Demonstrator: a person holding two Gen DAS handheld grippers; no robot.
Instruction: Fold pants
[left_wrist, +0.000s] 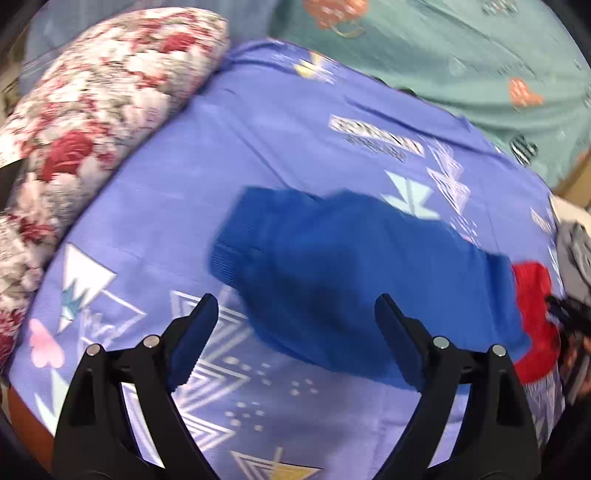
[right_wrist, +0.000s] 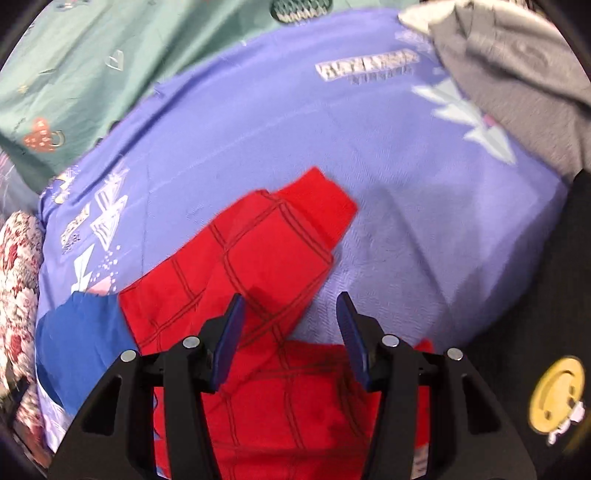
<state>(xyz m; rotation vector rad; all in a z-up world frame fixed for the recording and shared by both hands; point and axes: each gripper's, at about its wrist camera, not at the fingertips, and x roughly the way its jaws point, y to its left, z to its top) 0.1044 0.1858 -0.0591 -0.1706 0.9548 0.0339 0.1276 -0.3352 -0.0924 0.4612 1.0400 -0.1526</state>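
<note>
The left gripper (left_wrist: 295, 332) has its two black fingers spread wide, with nothing pinched between them. It hovers over the blue part of the pants (left_wrist: 332, 273), which lies crumpled on a purple bedsheet (left_wrist: 258, 140) printed with white triangles.

The right gripper (right_wrist: 291, 339) has its fingers partly apart, not pressing on anything. It hangs over the red part of the pants (right_wrist: 258, 258), which is crossed by dark web-like lines. One red leg stretches away from the fingers across the sheet; the blue fabric (right_wrist: 81, 339) adjoins the red at the left edge.

Both views are motion-blurred, so fine folds are hard to make out. Around the sheet: a floral pillow (left_wrist: 92, 110) at the left, a green blanket (left_wrist: 461, 48) beyond, and a grey garment (right_wrist: 517, 81) at the far right corner.
</note>
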